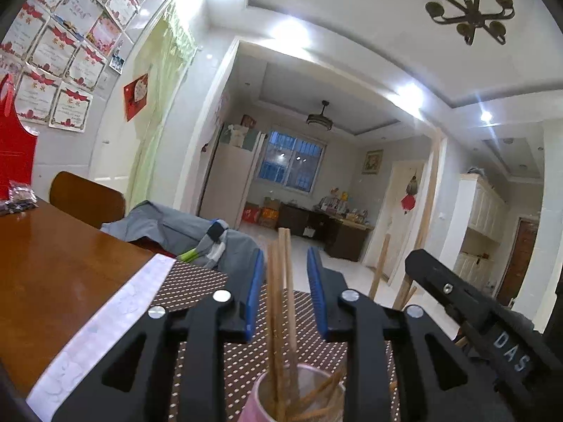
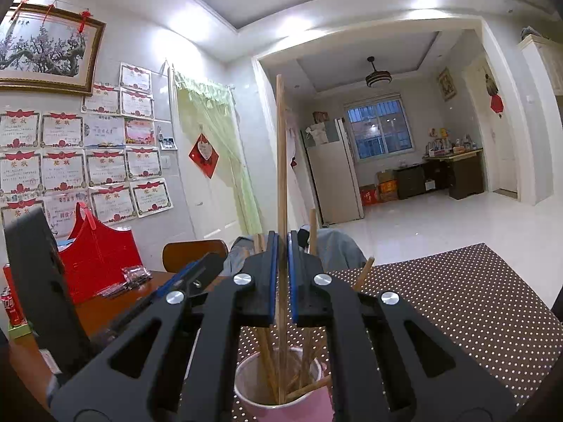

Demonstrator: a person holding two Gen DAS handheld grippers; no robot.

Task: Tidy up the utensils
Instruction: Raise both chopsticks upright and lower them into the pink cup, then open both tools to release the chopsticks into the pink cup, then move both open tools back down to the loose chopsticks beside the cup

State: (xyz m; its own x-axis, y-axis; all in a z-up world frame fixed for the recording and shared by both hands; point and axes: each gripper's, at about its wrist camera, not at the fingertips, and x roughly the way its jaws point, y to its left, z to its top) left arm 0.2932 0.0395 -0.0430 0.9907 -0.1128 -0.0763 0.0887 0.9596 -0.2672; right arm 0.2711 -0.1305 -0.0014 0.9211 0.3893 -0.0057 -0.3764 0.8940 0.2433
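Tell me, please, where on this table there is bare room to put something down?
The dotted mat lies bare right of the pink cup. The wood tabletop is open between the mat's pale border and the red box. It is crowded over the cup, where both grippers meet the chopsticks.

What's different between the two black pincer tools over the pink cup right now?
The left gripper stands open, its blue pads clear of the chopsticks rising between them; the right gripper is shut on a single chopstick. That stick towers above the right gripper, while the left's sticks are shorter in view. Both point level above the same pink cup.
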